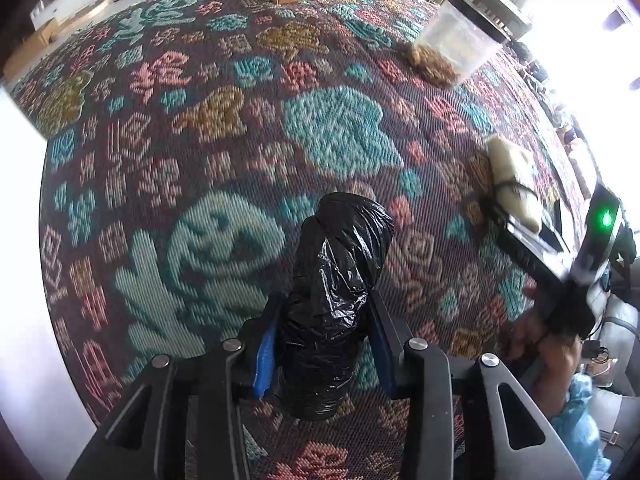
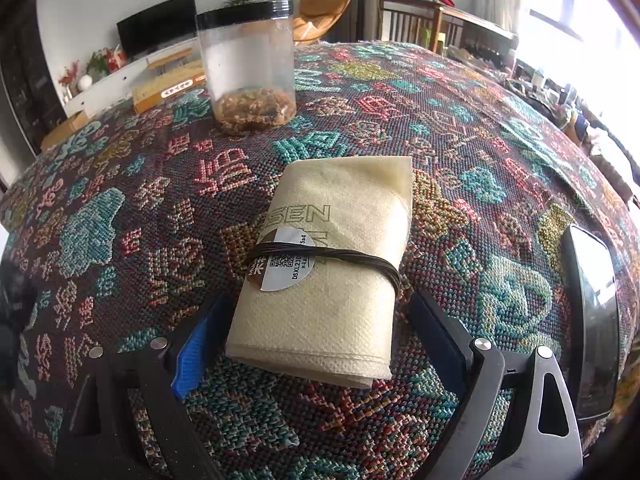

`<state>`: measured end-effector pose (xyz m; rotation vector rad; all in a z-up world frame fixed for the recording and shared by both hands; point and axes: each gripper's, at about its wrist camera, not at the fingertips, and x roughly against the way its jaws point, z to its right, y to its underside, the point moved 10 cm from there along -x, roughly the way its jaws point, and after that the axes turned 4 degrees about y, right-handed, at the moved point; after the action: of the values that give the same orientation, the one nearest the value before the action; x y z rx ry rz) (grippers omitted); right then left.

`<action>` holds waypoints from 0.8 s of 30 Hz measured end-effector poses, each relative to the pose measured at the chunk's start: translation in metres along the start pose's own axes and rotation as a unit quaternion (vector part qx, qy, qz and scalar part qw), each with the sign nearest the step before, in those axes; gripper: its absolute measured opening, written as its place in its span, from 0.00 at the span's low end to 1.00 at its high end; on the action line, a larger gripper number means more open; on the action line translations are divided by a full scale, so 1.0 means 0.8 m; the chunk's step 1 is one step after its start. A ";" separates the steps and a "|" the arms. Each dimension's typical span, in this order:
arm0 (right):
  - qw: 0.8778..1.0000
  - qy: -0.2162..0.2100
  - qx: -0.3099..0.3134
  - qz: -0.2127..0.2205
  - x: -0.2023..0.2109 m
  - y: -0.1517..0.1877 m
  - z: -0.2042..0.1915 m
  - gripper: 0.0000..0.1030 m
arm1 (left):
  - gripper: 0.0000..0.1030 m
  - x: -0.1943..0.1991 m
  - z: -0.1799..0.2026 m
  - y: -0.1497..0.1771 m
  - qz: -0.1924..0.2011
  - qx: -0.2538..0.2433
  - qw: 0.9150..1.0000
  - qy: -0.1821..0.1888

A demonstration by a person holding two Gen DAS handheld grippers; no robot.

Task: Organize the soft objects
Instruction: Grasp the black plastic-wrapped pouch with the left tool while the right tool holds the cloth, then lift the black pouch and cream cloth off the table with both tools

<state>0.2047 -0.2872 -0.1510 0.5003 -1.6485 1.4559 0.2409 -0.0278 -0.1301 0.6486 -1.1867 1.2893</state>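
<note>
The patterned worktop [image 1: 224, 128] carries both soft things well apart. The cream cloth bundle [image 2: 332, 276], bound by a dark band, lies between the right tool [image 2: 316, 344], whose jaws stand apart, not touching it. The left tool [image 1: 324, 344] is clamped on the black plastic roll [image 1: 336, 292]. Judged: the pick-up step. Next, the right jaws must close on the bundle.
</note>
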 end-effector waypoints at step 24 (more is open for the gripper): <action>1.000 -0.008 -0.004 0.003 -0.001 0.002 0.001 0.90 | 1.00 0.003 -0.072 0.033 0.206 0.085 0.956 -0.191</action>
<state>0.2040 -0.2876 -0.1524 0.5044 -1.6692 1.4518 0.2325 0.0313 -0.1528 0.8303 -1.5989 1.6797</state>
